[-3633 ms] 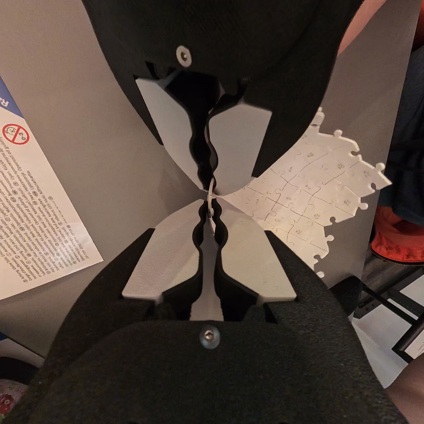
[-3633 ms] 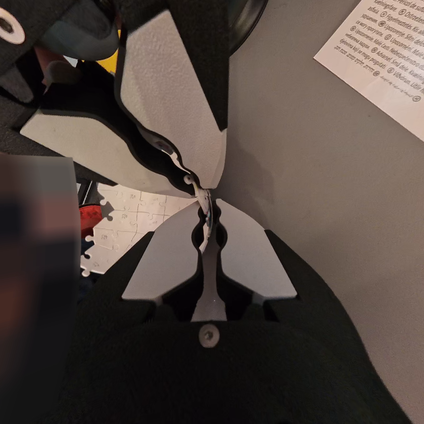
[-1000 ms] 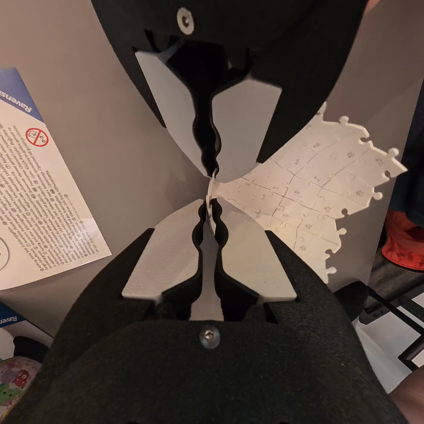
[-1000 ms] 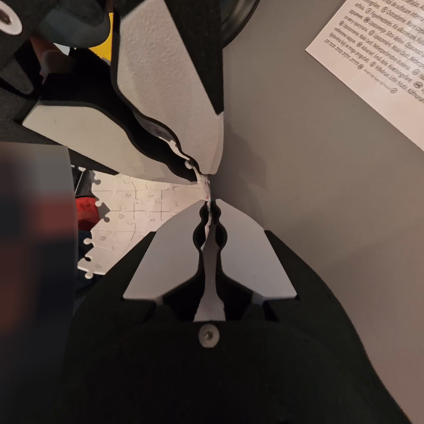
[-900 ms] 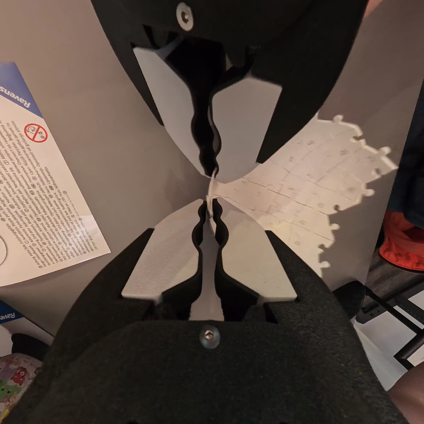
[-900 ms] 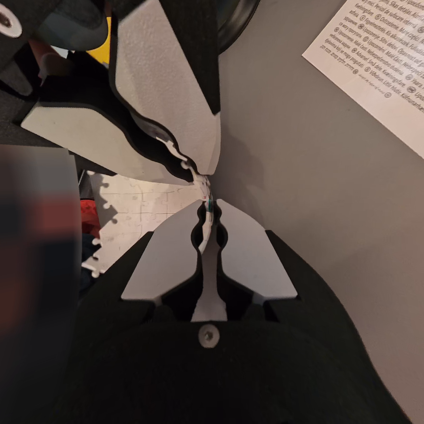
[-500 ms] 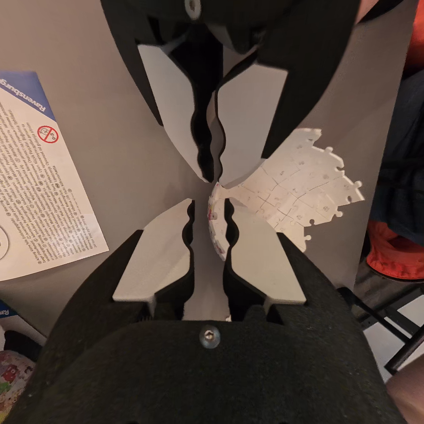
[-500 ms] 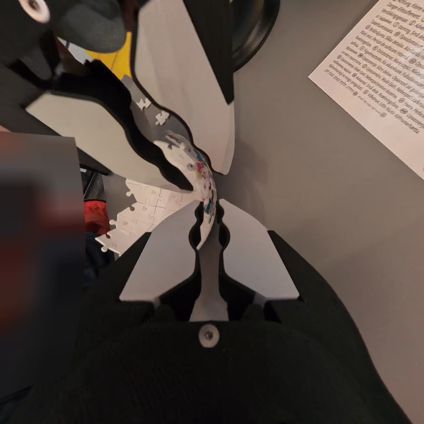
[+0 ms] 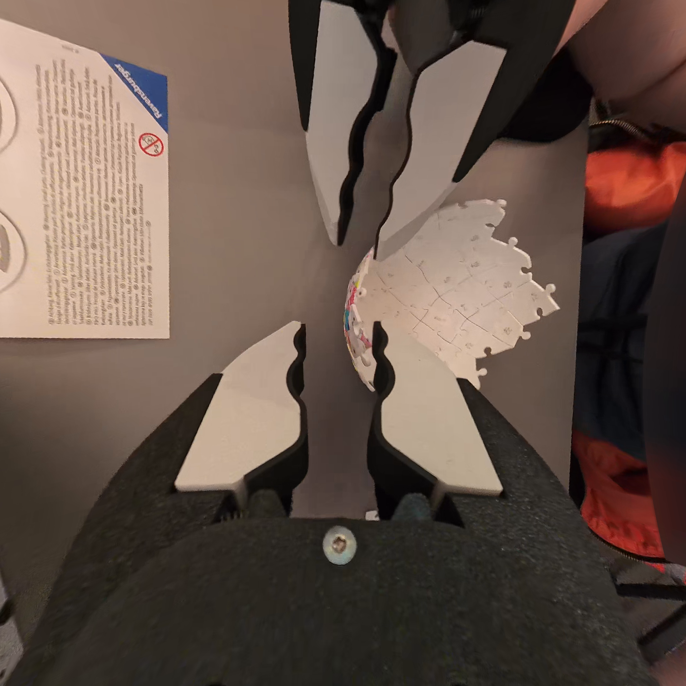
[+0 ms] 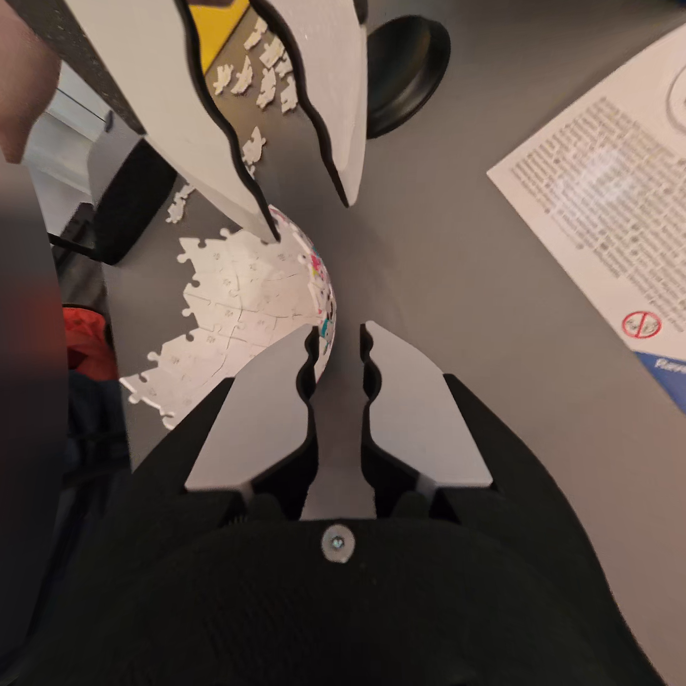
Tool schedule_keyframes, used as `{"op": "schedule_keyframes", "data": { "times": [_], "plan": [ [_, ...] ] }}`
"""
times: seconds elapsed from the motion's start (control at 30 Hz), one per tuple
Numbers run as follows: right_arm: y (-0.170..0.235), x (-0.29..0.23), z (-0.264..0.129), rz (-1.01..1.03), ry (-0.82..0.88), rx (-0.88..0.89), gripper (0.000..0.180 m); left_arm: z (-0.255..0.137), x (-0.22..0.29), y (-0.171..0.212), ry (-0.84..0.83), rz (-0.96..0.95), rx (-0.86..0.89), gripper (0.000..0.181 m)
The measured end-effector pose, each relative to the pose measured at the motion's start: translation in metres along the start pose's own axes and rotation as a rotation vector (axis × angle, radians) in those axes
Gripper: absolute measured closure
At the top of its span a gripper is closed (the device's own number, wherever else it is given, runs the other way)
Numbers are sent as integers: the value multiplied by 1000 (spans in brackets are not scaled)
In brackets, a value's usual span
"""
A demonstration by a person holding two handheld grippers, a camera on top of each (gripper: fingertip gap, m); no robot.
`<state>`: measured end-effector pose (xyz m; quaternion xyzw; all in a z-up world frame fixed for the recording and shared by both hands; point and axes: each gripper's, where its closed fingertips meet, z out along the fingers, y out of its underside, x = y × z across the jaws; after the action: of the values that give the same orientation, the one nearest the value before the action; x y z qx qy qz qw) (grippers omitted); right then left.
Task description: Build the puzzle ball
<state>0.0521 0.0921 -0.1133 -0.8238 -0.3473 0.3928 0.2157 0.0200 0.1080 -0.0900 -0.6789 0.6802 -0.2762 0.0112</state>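
Note:
The partly built puzzle ball (image 9: 456,293) is a curved shell, white inside with a colourful outer side. It lies on the grey table (image 9: 241,222), just right of the gap between both grippers. My left gripper (image 9: 339,326) is open and empty, and its right finger covers the shell's lower edge. My right gripper (image 9: 356,248) comes in from the top, open, with one fingertip at the shell's upper edge. In the right wrist view the shell (image 10: 252,297) sits left of my open right gripper (image 10: 339,328), and the left gripper (image 10: 310,221) is open above it.
A printed leaflet (image 9: 85,204) lies on the table, and it also shows in the right wrist view (image 10: 612,185). Several loose white puzzle pieces (image 10: 260,74) and a black round object (image 10: 404,74) lie farther off. The table edge and an orange bag (image 9: 631,185) are beside the shell. Spacing between my two grippers at the tips: around 5 cm.
Both grippers were shut on the shell's edge, tip to tip. Both have opened and drawn apart, and the shell is free of them.

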Motion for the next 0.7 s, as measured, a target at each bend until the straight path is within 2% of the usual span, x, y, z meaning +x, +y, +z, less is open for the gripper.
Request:
{"op": "schedule_keyframes", "data": {
  "times": [0.17,0.33,0.47,0.6,0.7],
  "plan": [
    [-10,0,2,-91,70,-14,157,5,3,8,26,6,5,147],
    [-12,-3,2,-134,73,-59,155,5,6,7,25,27,-2,149],
    [-25,-9,2,-308,77,-78,146,7,7,6,29,36,-17,151],
    [-28,-8,8,-493,107,-143,147,6,9,4,33,46,-6,151],
    [-25,-9,16,-529,80,-182,154,4,8,4,31,40,9,149]
  ]
}}
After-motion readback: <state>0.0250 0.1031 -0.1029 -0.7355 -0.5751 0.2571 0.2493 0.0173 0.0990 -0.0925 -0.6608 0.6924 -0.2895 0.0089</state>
